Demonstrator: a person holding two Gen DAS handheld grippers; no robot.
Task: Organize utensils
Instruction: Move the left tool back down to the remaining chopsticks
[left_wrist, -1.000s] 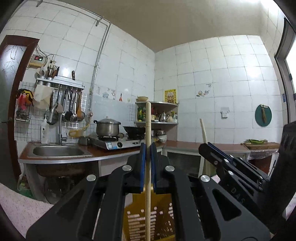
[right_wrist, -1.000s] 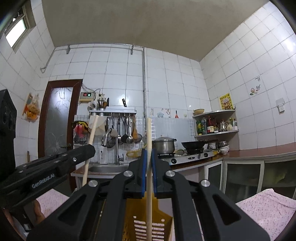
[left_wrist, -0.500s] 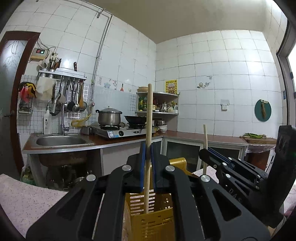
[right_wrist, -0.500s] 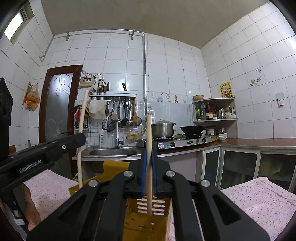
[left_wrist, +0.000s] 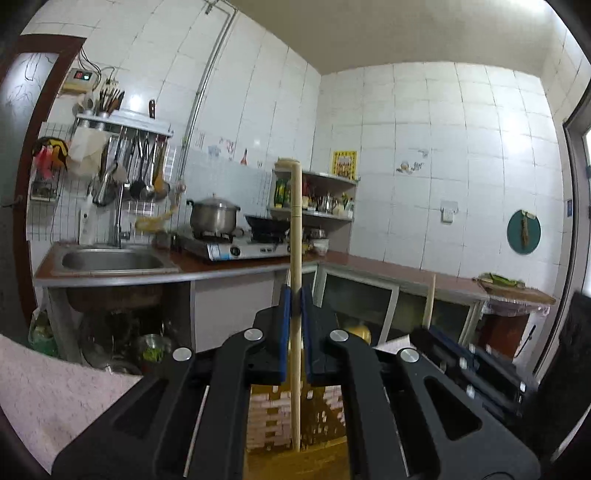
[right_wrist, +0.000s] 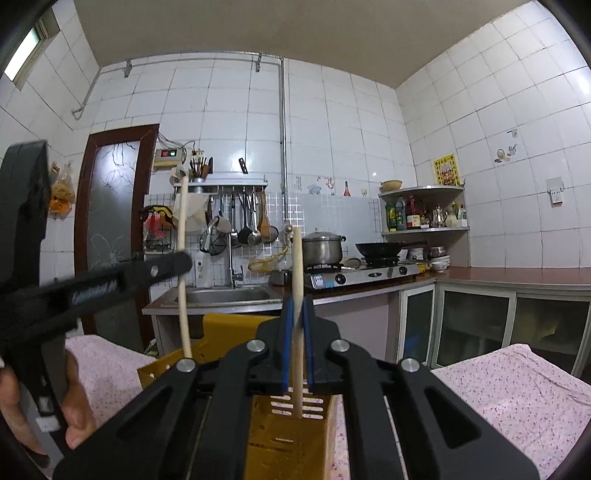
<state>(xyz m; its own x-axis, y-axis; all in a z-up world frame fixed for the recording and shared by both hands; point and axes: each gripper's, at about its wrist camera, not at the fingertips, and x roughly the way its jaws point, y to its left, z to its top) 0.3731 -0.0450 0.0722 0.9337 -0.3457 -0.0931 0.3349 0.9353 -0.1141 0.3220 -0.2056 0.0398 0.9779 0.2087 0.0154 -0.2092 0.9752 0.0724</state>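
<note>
My left gripper (left_wrist: 294, 295) is shut on a pale wooden chopstick (left_wrist: 295, 229) held upright, its lower end inside the yellow slotted utensil holder (left_wrist: 284, 417) below. My right gripper (right_wrist: 296, 306) is shut on a second wooden chopstick (right_wrist: 297, 258), also upright, its lower end over the same yellow holder (right_wrist: 295, 432). In the right wrist view the left gripper (right_wrist: 162, 266) stands at the left with its chopstick (right_wrist: 181, 229). In the left wrist view the right gripper (left_wrist: 461, 354) shows at the lower right with its chopstick (left_wrist: 429, 299).
The holder stands on a table with a pink flowered cloth (right_wrist: 517, 384). Behind are a counter with a steel sink (left_wrist: 110, 260), a gas stove with a pot (left_wrist: 214, 219) and wok, a corner shelf (right_wrist: 424, 210), and a hanging utensil rack (right_wrist: 236, 206).
Both grippers have come down with their chopsticks; the chopsticks' lower ends now reach lower at the yellow holder, and the holder fills less of each view below the fingers.
</note>
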